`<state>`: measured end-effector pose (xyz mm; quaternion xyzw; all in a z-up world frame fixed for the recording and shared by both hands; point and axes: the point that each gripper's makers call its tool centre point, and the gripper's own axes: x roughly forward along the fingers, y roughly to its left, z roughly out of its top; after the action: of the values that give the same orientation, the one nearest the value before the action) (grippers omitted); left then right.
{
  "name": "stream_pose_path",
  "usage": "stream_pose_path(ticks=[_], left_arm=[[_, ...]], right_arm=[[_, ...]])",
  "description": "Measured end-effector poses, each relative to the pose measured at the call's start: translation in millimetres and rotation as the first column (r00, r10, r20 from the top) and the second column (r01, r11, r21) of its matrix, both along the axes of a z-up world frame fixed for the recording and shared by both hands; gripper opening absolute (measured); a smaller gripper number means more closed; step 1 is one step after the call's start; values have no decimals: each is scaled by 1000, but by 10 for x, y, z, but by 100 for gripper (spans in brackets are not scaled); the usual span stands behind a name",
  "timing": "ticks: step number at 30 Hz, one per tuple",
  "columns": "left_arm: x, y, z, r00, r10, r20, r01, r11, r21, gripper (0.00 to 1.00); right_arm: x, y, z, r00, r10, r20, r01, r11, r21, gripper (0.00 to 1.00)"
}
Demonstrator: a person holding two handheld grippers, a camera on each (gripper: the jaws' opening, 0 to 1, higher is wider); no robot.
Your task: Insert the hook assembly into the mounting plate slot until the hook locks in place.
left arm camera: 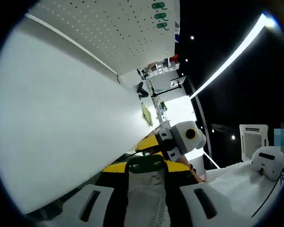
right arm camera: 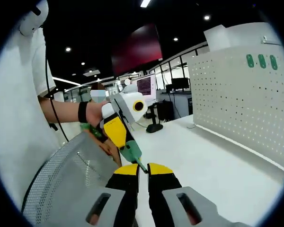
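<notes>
The green hook (right arm camera: 131, 150) is being held between the two hand-held grippers, well away from the pegboard (right arm camera: 236, 99) it is meant for. In the right gripper view, the right hand-held gripper (right arm camera: 142, 169) is pinching the hook's thin metal end, its yellow tips nearly together on it. The left hand-held gripper (right arm camera: 117, 130) is coming in from the left, gripping the hook's green body at the other end, with a person's hand (right arm camera: 95, 112) behind it.

In the left gripper view, the left hand-held gripper (left arm camera: 146, 165) is clamped on the green hook (left arm camera: 146, 163), and the right hand-held gripper (left arm camera: 157, 141) is meeting it just beyond.

The pegboard is standing upright at the far edge of the white table (right arm camera: 213, 165). Three green hooks (right arm camera: 261, 61) are already sitting in a row near its top edge.

By my reading, the step in hand is a handover or a regrip of the hook between the two tools; insertion is not yet begun. The next move is calling for one tool to let go, then for the other to carry the hook across to the board, line its metal prongs up with a pair of holes, and push until it seats. Which tool is taking over cannot be told.
</notes>
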<state>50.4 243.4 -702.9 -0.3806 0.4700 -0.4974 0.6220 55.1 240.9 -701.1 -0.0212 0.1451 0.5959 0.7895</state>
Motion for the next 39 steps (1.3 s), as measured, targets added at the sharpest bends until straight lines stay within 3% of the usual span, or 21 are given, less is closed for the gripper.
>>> stream_pose_path(ticks=[8, 9, 10, 11, 21, 25, 28, 33, 35, 39], left_arm=[[37, -9, 80, 1000, 5, 19, -4, 999, -38, 30], [42, -18, 76, 999, 7, 33, -6, 1000, -29, 30], [61, -25, 62, 995, 4, 99, -3, 1000, -18, 30], [39, -29, 60, 995, -5, 100, 6, 1000, -16, 30], [37, -33, 83, 999, 6, 38, -3, 997, -73, 30], [32, -30, 145, 999, 22, -30, -26, 990, -137, 30], [32, -25, 167, 999, 26, -24, -29, 986, -165, 29], [61, -25, 207, 996, 47, -74, -62, 975, -213, 29], [45, -29, 227, 997, 43, -62, -55, 973, -223, 29], [81, -20, 268, 995, 64, -75, -81, 965, -251, 29]], right_arm=[[-56, 1, 41, 998, 55, 36, -54, 998, -29, 2], [-47, -4, 23, 998, 55, 44, -53, 998, -45, 1], [-45, -7, 17, 998, 54, 41, -52, 997, -49, 2], [-40, -12, 15, 998, 50, 39, -48, 998, -49, 2], [-61, -32, 66, 998, 39, 53, -36, 998, -45, 1], [-85, -31, 151, 994, 53, 99, -49, 998, -47, 1], [-78, -27, 184, 992, 56, 116, -51, 998, -47, 1], [-58, -26, 228, 993, 49, 105, -47, 999, -21, 2], [-38, -29, 249, 991, 42, 127, -40, 999, -17, 3], [-55, -25, 237, 992, 47, 116, -45, 999, -16, 6]])
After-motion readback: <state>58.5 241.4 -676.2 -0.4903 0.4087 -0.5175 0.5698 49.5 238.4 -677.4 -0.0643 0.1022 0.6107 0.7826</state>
